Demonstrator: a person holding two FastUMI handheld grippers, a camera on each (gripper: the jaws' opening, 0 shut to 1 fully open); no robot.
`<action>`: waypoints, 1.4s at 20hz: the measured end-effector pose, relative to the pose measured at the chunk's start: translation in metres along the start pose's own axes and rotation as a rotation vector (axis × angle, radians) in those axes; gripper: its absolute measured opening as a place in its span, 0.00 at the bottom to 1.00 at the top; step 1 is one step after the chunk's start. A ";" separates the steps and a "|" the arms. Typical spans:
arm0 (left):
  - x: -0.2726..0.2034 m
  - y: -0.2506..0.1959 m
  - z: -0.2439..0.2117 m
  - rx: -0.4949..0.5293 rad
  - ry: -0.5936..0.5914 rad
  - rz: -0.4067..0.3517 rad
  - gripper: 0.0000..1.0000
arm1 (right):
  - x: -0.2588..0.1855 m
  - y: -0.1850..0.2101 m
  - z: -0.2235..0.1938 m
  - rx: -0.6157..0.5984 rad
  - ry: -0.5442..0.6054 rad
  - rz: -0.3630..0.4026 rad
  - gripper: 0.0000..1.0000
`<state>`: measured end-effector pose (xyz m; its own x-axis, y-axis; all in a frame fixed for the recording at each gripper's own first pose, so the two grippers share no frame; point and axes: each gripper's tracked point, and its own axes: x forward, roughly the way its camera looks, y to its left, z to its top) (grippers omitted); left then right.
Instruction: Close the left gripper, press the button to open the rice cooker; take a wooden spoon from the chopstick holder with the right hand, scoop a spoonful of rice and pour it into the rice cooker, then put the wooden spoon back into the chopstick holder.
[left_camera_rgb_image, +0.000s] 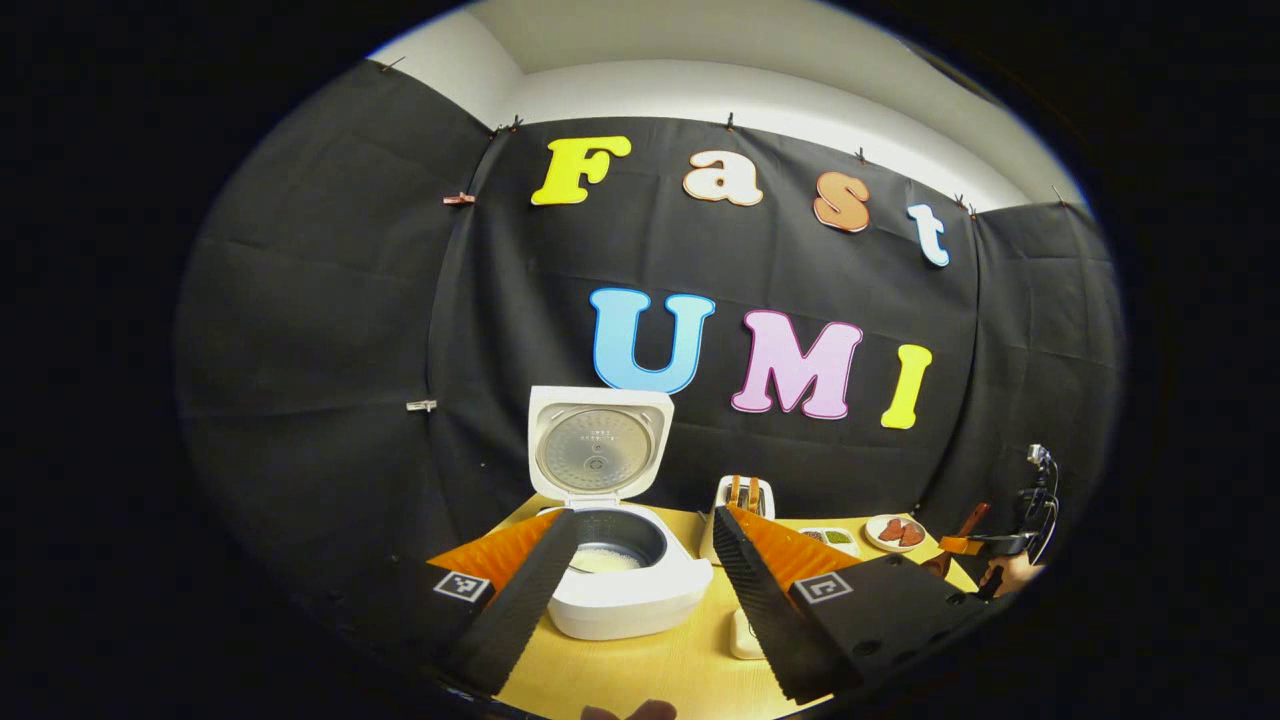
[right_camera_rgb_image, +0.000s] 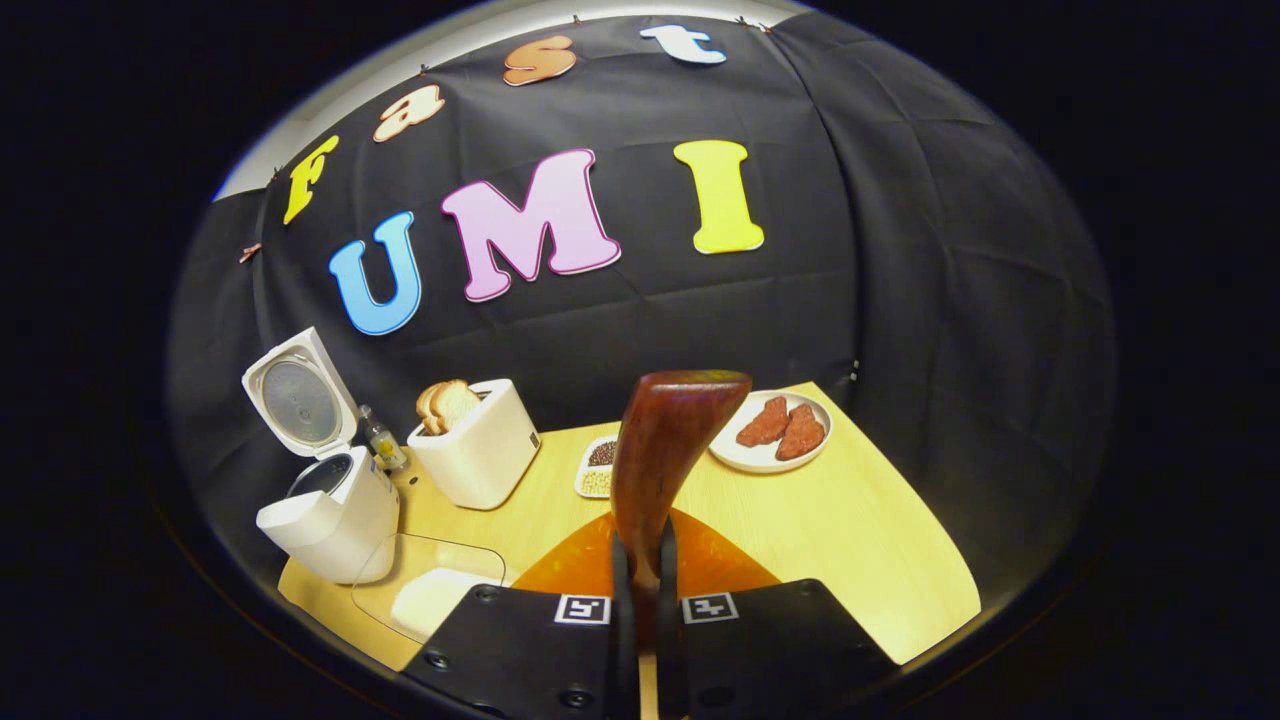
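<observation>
Wooden spoon (right_camera_rgb_image: 662, 450): light, stiff, smooth, best held low on its handle, bowl at twelve o'clock, clamped in right gripper (right_camera_rgb_image: 640, 590) jaws; left gripper (left_camera_rgb_image: 640, 590) jaws apart before opened rice cooker (left_camera_rgb_image: 620, 570) on bench (right_camera_rgb_image: 850, 520).

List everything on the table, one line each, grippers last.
rice cooker: 1, white, lid up, rice inside, table's left end
toaster: 1, white, bread slices in it, right of the cooker
small bottle: 1, clear, between cooker and toaster
divided dish: 1, white, grains in it, mid table
plate: 1, white, two reddish pieces on it, back right
spoon: 1, dark wood, in the right gripper
table: 1, light wood
left gripper: open, before the cooker
right gripper: shut on the spoon handle
</observation>
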<state>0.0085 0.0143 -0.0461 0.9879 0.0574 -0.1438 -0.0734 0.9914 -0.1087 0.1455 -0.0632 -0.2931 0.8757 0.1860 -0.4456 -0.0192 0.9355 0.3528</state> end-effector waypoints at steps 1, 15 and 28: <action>-0.001 -0.003 0.000 -0.007 0.004 0.002 0.95 | 0.005 -0.003 -0.007 -0.001 0.006 -0.001 0.11; -0.004 -0.014 0.010 -0.027 0.000 0.056 0.95 | 0.031 -0.041 -0.061 0.118 0.128 -0.068 0.26; 0.070 -0.032 0.077 0.045 -0.149 -0.048 0.95 | -0.092 -0.044 0.003 0.037 -0.062 -0.227 0.98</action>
<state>0.0904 -0.0044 0.0227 0.9997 0.0234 0.0086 -0.0228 0.9975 -0.0675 0.0675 -0.1220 -0.2656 0.8834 -0.0478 -0.4662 0.1983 0.9395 0.2794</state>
